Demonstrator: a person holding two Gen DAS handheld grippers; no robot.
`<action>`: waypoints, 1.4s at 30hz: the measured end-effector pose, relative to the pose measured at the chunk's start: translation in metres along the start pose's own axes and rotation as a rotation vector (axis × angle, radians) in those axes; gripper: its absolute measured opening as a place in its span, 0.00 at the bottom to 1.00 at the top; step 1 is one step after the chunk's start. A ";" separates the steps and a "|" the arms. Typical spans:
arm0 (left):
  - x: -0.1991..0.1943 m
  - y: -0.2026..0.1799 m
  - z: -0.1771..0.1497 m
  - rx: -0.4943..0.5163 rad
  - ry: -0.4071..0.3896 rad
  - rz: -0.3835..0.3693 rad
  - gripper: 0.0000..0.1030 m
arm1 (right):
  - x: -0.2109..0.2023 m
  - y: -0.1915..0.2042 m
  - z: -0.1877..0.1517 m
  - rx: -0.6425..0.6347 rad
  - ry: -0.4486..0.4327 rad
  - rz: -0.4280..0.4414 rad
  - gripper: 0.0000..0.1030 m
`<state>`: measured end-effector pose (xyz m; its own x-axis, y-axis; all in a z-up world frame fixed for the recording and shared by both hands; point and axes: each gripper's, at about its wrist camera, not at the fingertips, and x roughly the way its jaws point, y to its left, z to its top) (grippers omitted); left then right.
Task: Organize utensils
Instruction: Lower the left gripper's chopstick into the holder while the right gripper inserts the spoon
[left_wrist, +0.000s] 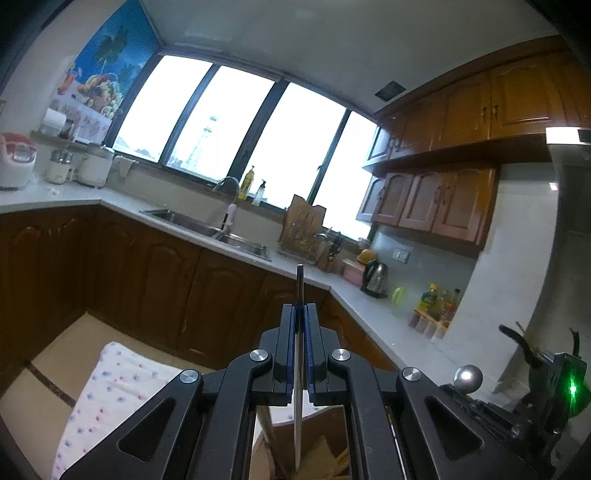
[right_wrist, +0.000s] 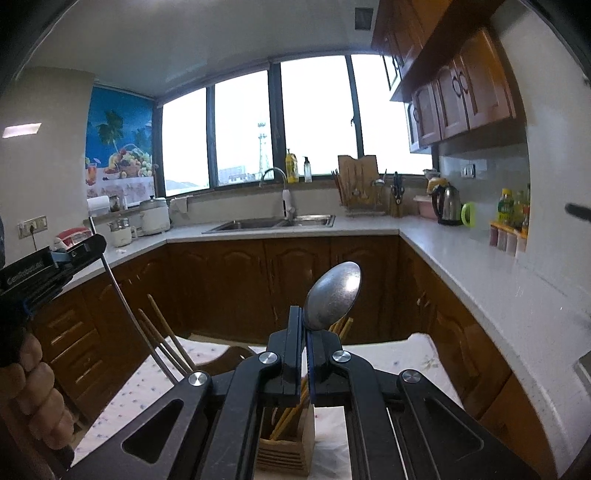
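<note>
While my left gripper (left_wrist: 300, 325) pinches a thin metal utensil (left_wrist: 298, 369), only the right view shows my right gripper (right_wrist: 303, 325) clamping a spoon (right_wrist: 332, 295) above the wooden holder (right_wrist: 284, 450) of chopsticks (right_wrist: 291, 410).

I could make out only one piece of lettering: white print along the side of the left gripper (right_wrist: 79, 251) in my right wrist view, which seemed to read "GenRobot.AI". The bottle labels and the poster stayed too blurred to read.
</note>
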<state>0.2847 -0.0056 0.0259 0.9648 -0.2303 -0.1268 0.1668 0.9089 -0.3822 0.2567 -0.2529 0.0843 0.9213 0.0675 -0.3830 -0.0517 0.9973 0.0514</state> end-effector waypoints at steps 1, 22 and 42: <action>0.004 -0.001 -0.002 0.001 0.004 0.003 0.03 | 0.005 0.000 -0.004 0.003 0.011 0.000 0.02; 0.031 0.002 -0.025 0.114 0.158 0.011 0.04 | 0.051 -0.005 -0.047 0.038 0.250 0.088 0.02; 0.038 0.008 -0.014 0.077 0.222 0.009 0.05 | 0.050 -0.017 -0.047 0.111 0.270 0.114 0.08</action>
<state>0.3201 -0.0119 0.0049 0.8992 -0.2852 -0.3318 0.1817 0.9333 -0.3098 0.2858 -0.2648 0.0205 0.7756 0.1980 -0.5994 -0.0923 0.9749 0.2026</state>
